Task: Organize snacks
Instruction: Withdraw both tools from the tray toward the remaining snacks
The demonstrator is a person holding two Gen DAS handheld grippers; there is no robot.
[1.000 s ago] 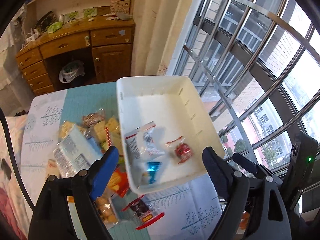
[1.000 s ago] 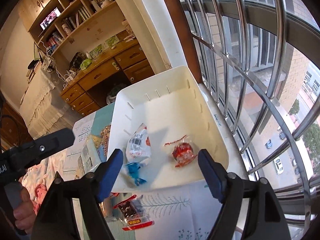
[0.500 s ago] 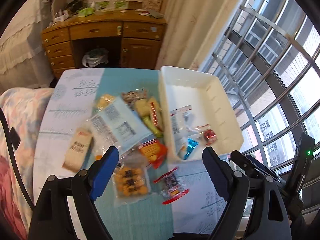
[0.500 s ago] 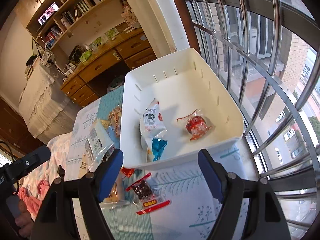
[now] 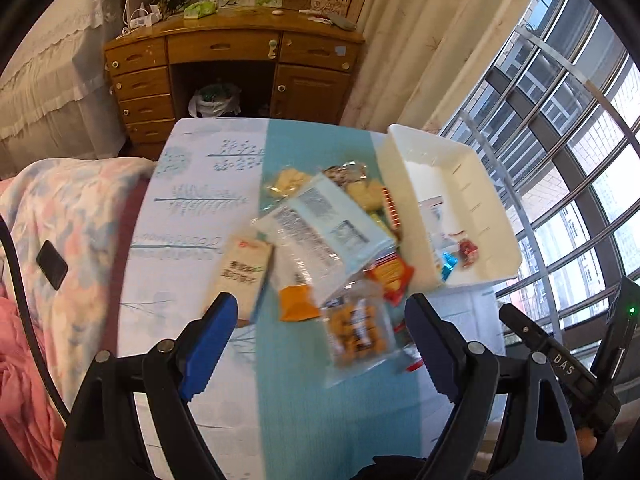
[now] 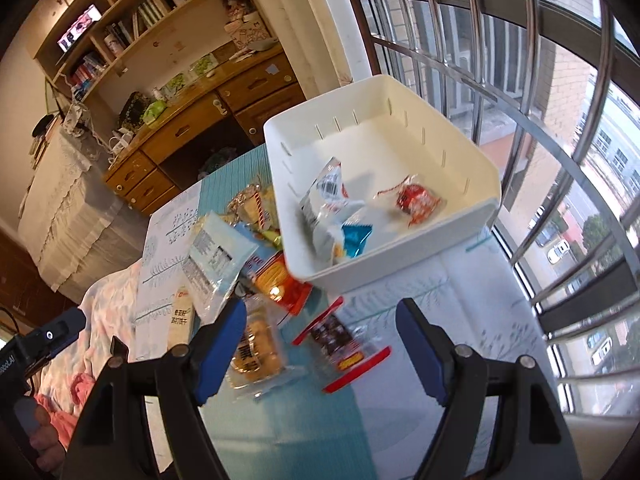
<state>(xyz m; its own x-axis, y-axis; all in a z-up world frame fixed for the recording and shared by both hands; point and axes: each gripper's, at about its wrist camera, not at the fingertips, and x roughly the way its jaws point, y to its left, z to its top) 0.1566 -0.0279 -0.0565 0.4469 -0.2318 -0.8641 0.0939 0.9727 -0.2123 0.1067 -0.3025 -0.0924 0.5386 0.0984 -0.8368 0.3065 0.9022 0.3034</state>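
Hovering empty with fingers spread wide, the left gripper (image 5: pixel 316 336) and right gripper (image 6: pixel 320 344) look to be between picks. Just beyond the left fingers lies the biscuit bag (image 5: pixel 358 330); beyond the right, the red-edged packet (image 6: pixel 340 344). Next likely calls for closing on one and carrying it far-right to the bin (image 6: pixel 486 178), which holds three snacks.

at the lower right of the left wrist view, the white letters "das" stand on a black bar (image 5: pixel 560 356). the print on the snack packets is too blurred to read.
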